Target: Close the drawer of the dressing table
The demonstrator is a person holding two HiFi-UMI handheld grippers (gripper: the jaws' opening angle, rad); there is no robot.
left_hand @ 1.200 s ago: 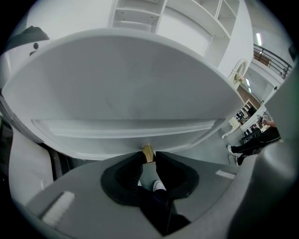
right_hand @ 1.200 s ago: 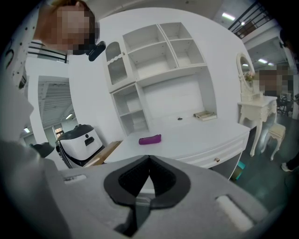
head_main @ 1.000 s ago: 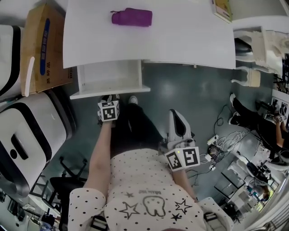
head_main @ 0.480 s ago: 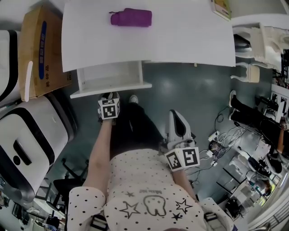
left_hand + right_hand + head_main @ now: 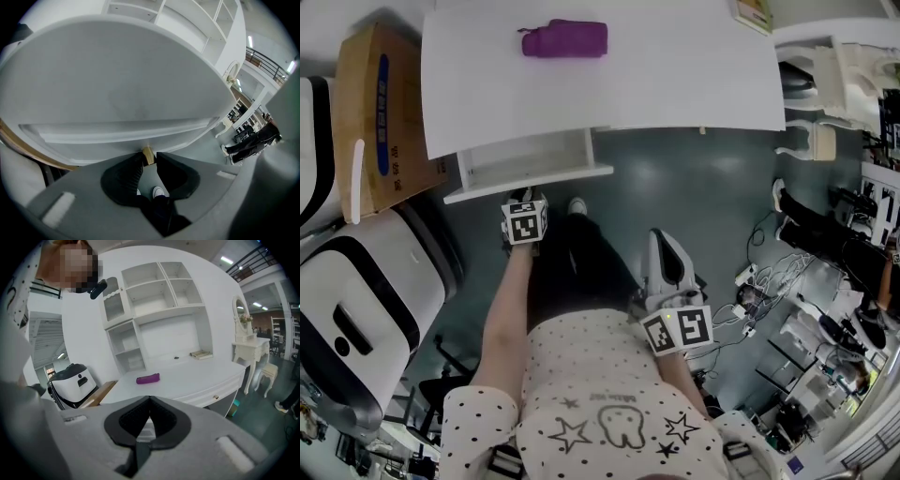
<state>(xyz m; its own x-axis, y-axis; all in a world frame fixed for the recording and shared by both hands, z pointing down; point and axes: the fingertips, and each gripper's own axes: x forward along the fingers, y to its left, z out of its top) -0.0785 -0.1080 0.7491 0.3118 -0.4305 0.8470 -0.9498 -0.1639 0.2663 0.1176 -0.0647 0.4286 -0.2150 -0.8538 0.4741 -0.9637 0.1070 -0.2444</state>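
Note:
The white dressing table fills the top of the head view. Its drawer sticks out under the left part of the tabletop. My left gripper is at the drawer front. In the left gripper view the drawer front fills the frame, and my left gripper is shut on the small brass knob at its lower edge. My right gripper hangs low beside the person's body, away from the table. In the right gripper view my right gripper is shut, with its pads meeting and nothing between them.
A purple pouch and a book lie on the tabletop. A cardboard box and a white and black appliance stand at the left. White furniture and floor cables are at the right.
The drawer has slid a little way in under the tabletop, and my left gripper has gone with it at the knob. The right gripper has stayed where it was.

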